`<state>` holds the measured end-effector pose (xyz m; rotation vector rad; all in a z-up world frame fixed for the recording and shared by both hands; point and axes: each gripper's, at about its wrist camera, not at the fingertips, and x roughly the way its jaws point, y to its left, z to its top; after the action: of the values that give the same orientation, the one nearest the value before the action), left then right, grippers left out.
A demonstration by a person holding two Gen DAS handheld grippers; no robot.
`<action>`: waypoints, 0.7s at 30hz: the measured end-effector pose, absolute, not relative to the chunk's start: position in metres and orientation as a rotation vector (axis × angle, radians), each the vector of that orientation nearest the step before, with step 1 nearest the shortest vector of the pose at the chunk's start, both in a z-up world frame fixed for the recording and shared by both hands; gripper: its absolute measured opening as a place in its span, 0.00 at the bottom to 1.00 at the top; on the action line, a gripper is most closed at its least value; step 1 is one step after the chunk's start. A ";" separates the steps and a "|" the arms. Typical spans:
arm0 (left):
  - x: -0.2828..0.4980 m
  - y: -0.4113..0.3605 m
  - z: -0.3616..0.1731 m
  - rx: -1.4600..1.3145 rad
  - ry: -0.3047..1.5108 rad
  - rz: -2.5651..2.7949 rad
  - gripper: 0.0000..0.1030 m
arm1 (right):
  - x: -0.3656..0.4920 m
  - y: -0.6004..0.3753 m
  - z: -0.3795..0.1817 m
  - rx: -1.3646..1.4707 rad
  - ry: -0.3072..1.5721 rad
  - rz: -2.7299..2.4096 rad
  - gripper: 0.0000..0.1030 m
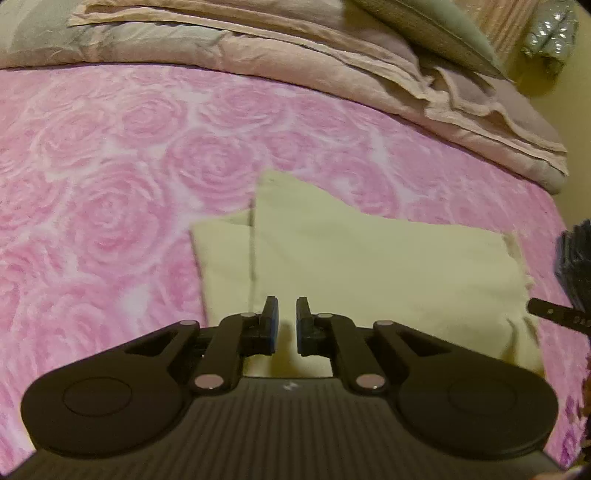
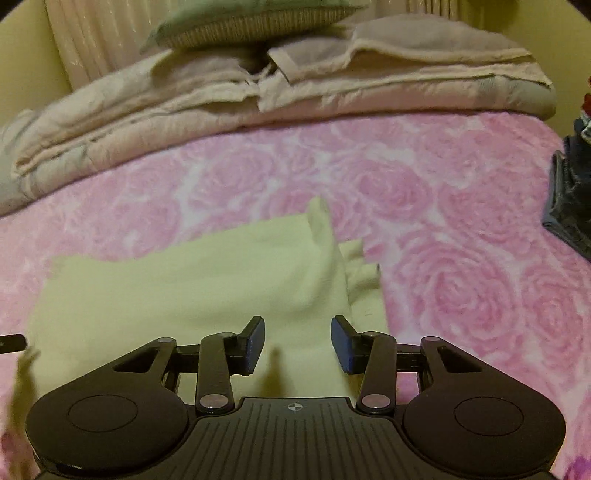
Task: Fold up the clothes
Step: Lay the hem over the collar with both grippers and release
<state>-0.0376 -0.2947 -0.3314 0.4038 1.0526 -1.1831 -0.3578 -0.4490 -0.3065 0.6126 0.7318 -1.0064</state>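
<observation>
While the pale yellow cloth [image 1: 369, 266] lies folded flat on the pink rose-patterned bedspread [image 1: 110, 206], a stack of beige blankets [image 1: 332, 74] runs along the far side of the bed with a greenish pillow [image 2: 251, 18] on top. A dark folded garment [image 2: 569, 199] sits at the bed's right edge, well apart from the cloth. The left gripper [image 1: 287, 321] hangs over the cloth's near part with its jaws narrow, a slim gap between them and nothing in it. The right gripper [image 2: 297, 343] hangs over the cloth's right end, jaws about half apart and empty. Bare bedspread stretches wide on the left and between the cloth and the blankets; the cloth's right edge is ragged and bunched.
</observation>
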 end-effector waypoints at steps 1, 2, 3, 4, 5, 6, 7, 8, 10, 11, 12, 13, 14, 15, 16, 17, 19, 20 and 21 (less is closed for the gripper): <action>-0.039 -0.297 -0.340 0.438 1.073 -1.176 0.07 | -0.354 -0.444 -0.309 0.609 0.763 -1.003 0.42; -0.038 -0.298 -0.349 0.457 1.088 -1.171 0.07 | -0.351 -0.442 -0.318 0.618 0.807 -1.008 0.43; -0.037 -0.298 -0.358 0.474 1.102 -1.166 0.06 | -0.347 -0.441 -0.327 0.629 0.852 -1.015 0.42; -0.035 -0.300 -0.356 0.474 1.113 -1.164 0.06 | -0.348 -0.441 -0.337 0.651 0.866 -1.027 0.42; -0.034 -0.301 -0.351 0.472 1.124 -1.162 0.06 | -0.350 -0.439 -0.339 0.657 0.853 -1.036 0.42; -0.033 -0.300 -0.342 0.462 1.110 -1.168 0.06 | -0.350 -0.436 -0.332 0.652 0.858 -1.052 0.42; -0.034 -0.298 -0.332 0.451 1.092 -1.175 0.11 | -0.349 -0.432 -0.324 0.646 0.866 -1.070 0.43; -0.035 -0.293 -0.324 0.439 1.071 -1.184 0.13 | -0.351 -0.427 -0.315 0.635 0.854 -1.076 0.43; -0.041 -0.286 -0.321 0.440 1.097 -1.202 0.14 | -0.353 -0.412 -0.305 0.642 0.838 -1.068 0.43; -0.043 -0.282 -0.320 0.442 1.111 -1.211 0.14 | -0.353 -0.406 -0.304 0.657 0.844 -1.060 0.43; -0.047 -0.279 -0.327 0.465 1.140 -1.209 0.14 | -0.353 -0.399 -0.304 0.671 0.851 -1.053 0.43; -0.051 -0.276 -0.336 0.493 1.170 -1.204 0.15 | -0.352 -0.393 -0.311 0.688 0.876 -1.047 0.43; -0.055 -0.272 -0.338 0.511 1.198 -1.190 0.14 | -0.351 -0.390 -0.322 0.714 0.914 -1.041 0.43; -0.058 -0.269 -0.340 0.527 1.226 -1.175 0.12 | -0.352 -0.389 -0.337 0.756 0.970 -1.037 0.42; -0.061 -0.265 -0.342 0.543 1.253 -1.159 0.12 | -0.352 -0.387 -0.338 0.765 0.970 -1.049 0.43; -0.065 -0.262 -0.344 0.559 1.281 -1.144 0.13 | -0.352 -0.383 -0.337 0.770 0.962 -1.063 0.43; -0.071 -0.257 -0.327 0.588 1.262 -1.161 0.15 | -0.349 -0.378 -0.317 0.765 0.973 -1.081 0.43; -0.074 -0.255 -0.316 0.606 1.250 -1.158 0.15 | -0.351 -0.373 -0.304 0.763 0.947 -1.089 0.43; -0.077 -0.252 -0.305 0.615 1.246 -1.155 0.15 | -0.352 -0.368 -0.291 0.762 0.919 -1.095 0.43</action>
<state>-0.0768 -0.2523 -0.3045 0.6155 1.2463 -1.1555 -0.3524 -0.3678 -0.2907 0.7621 0.9195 -1.0949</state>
